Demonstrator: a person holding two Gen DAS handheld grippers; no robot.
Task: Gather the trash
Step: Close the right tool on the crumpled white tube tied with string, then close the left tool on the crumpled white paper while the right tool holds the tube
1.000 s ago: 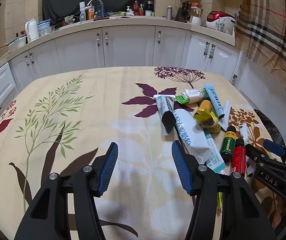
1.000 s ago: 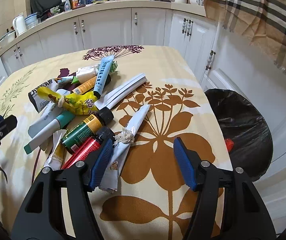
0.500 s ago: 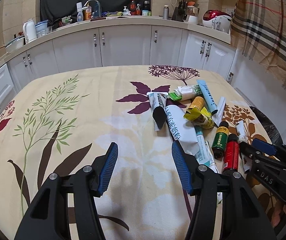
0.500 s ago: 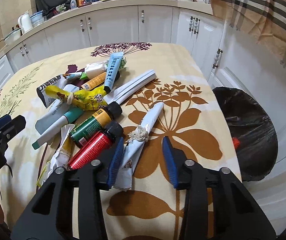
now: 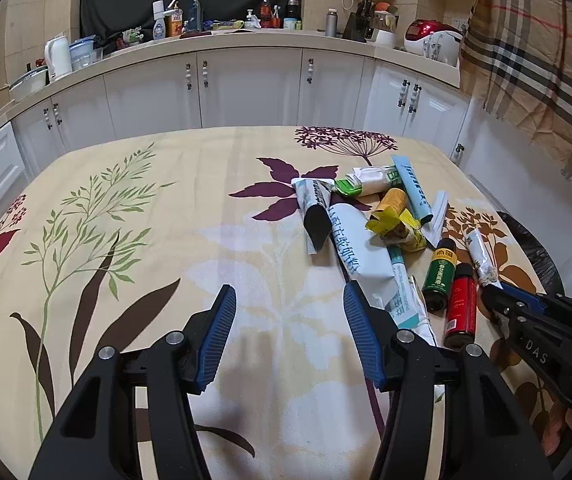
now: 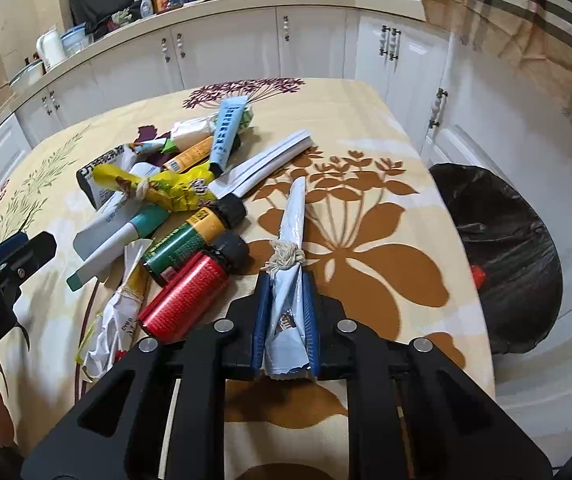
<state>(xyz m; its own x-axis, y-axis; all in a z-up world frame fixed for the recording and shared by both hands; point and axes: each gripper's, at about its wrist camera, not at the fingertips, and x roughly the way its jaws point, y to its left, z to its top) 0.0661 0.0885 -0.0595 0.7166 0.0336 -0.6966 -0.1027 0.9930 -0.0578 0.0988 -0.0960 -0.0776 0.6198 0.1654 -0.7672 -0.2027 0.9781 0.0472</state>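
Observation:
A pile of trash lies on the floral tablecloth (image 5: 165, 240): tubes, a yellow wrapper (image 6: 165, 190), a green bottle (image 6: 189, 236), a red can (image 6: 183, 300). My right gripper (image 6: 286, 300) is shut on a pale blue wrapper tied with string (image 6: 292, 232), its tip still resting on the table. It also shows in the left wrist view (image 5: 482, 256), with the right gripper (image 5: 502, 300) at its near end. My left gripper (image 5: 290, 320) is open and empty above bare cloth, left of the pile.
A bin lined with a black bag (image 6: 502, 248) stands on the floor off the table's right edge, a red item inside. White cabinets and a cluttered counter (image 5: 245, 36) run behind the table. A plaid cloth (image 5: 534, 60) hangs at the right.
My right gripper has moved forward and closed on the tied pale blue wrapper. My left gripper has drifted slightly and stayed open.

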